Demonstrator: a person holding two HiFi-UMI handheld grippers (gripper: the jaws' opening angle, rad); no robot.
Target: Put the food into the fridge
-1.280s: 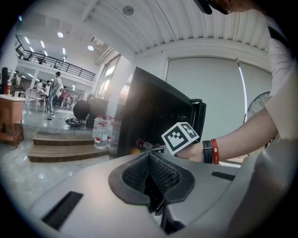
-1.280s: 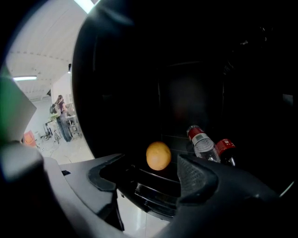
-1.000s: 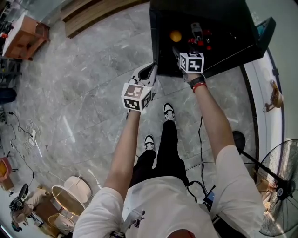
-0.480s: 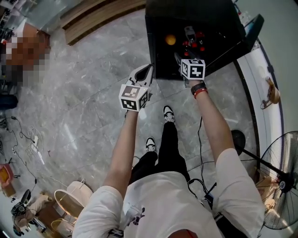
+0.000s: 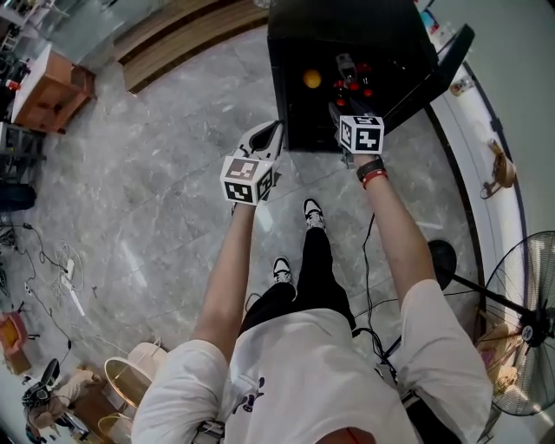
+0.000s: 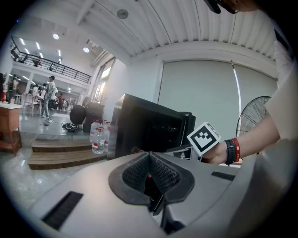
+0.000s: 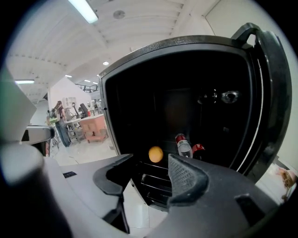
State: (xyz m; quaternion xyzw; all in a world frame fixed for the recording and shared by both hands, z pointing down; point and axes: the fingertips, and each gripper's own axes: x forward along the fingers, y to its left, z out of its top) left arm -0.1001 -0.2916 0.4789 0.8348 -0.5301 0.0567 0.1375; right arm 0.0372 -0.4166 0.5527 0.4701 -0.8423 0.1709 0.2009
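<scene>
Food: an orange point(image 5: 311, 79) point(image 7: 155, 154), a bottle point(image 5: 344, 68) point(image 7: 183, 145) and red cans point(image 5: 360, 82) point(image 7: 198, 148) sit inside the fridge point(image 5: 347, 22) point(image 7: 104, 116), on a wire shelf point(image 7: 153, 179).
Orange: round, smooth and bright, with no long axis; it is on the left of the shelf, apart from the bottle.
Bottle: clear body with a red end. Its long axis runs near to far in the head view, with the red end uppermost in the right gripper view. I cannot tell whether it lies flat or leans.
Red cans: just right of the bottle; which way they point is too small to tell.
Fridge: a black, boxy cabinet with a dark inside. Its door point(image 5: 438, 61) point(image 7: 267, 93) is swung open to the right.
Right gripper point(image 5: 333, 107) point(image 7: 150, 162): in front of the opening. The jaws are spread and have just been closing, with nothing between the ribbed pads.
Left gripper point(image 5: 267, 137) point(image 6: 150, 172): left of the fridge, over the floor. The jaws are pressed together with nothing in them.
Floor point(image 5: 156, 173): grey, veined stone, glossy.
Around: wooden steps point(image 5: 173, 30) point(image 6: 60, 153) far left, water bottles point(image 6: 98, 139) on them, and a wire-cage fan point(image 5: 520, 347) near right.
In the way: nothing stands between the right gripper and the shelf.
</scene>
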